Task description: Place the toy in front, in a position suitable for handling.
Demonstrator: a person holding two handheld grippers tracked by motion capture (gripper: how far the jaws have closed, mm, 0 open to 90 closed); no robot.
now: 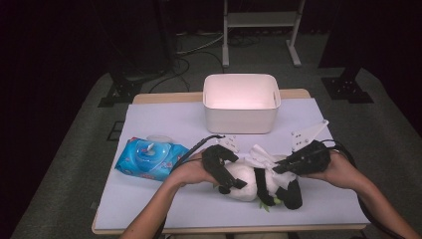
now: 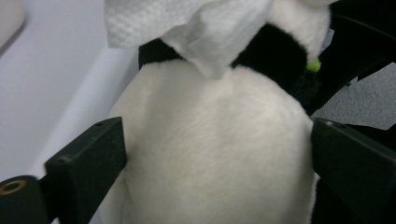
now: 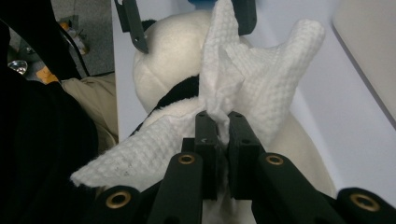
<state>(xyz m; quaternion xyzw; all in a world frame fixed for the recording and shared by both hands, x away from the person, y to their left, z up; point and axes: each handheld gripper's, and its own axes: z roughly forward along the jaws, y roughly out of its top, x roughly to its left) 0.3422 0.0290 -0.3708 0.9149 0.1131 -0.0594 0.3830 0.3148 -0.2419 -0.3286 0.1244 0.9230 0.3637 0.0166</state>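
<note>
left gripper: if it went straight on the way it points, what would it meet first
The plush panda. The left gripper has its jaws wide on either side of the white body, so it would likely press straight into it. The white wipe lies farther along.

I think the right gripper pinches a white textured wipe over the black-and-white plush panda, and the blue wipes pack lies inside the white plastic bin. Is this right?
Not quite. The blue wipes pack lies on the table's white cover, left of the plush panda, not inside the white plastic bin; the high view shows this. The right gripper does pinch the white textured wipe over the panda.
</note>
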